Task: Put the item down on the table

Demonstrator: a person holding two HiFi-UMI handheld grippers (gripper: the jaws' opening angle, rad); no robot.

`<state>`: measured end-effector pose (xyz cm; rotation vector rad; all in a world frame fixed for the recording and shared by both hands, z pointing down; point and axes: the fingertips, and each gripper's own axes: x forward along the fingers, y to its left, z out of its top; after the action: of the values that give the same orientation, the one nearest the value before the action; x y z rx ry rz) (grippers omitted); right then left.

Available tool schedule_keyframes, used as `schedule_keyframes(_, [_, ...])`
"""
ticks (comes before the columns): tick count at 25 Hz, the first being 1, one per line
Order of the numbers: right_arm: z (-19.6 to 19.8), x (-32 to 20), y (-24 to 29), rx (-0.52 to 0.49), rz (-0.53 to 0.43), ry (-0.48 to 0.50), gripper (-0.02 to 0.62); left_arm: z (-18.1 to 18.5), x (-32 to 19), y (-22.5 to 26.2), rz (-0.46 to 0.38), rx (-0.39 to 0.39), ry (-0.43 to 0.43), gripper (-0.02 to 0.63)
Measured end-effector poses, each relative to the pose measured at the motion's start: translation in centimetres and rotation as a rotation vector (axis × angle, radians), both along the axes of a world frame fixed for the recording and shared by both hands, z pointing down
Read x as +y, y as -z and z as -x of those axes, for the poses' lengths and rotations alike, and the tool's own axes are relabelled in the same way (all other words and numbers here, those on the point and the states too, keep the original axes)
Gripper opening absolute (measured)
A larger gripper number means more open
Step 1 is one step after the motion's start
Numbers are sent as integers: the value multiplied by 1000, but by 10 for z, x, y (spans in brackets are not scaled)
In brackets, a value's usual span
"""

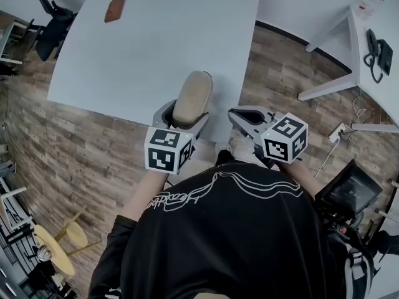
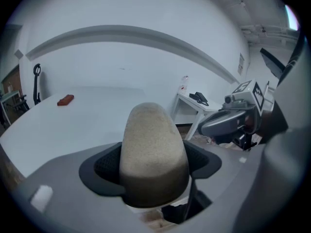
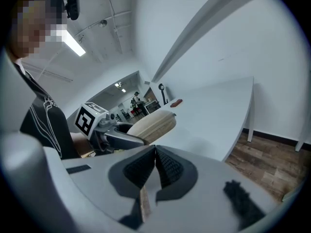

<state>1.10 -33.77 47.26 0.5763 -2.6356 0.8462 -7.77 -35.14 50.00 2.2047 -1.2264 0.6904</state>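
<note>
gripping the beige item (image 2: 153,140) between both pads, left tongs (image 2: 153,168); right tongs (image 3: 154,166) closed.

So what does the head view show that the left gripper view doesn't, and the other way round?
Head view only: the person's black shirt and a yellow round table on the floor. Left gripper view only: the black pads of the left tongs pressed against the sides of the beige item. Both: the beige item, the white table, the small reddish object on it, and the right tongs.
</note>
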Motion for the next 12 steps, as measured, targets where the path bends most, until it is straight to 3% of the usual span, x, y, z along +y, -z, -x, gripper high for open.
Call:
schedule_keyframes(6, [-5,-24,-13,16,22,-10,8,17,-53,-33,-12,-142,11,383])
schedule_keyframes(12, [-6,-29,-19,36,41,-22,8,30,-74,-64,20,-189,33,383])
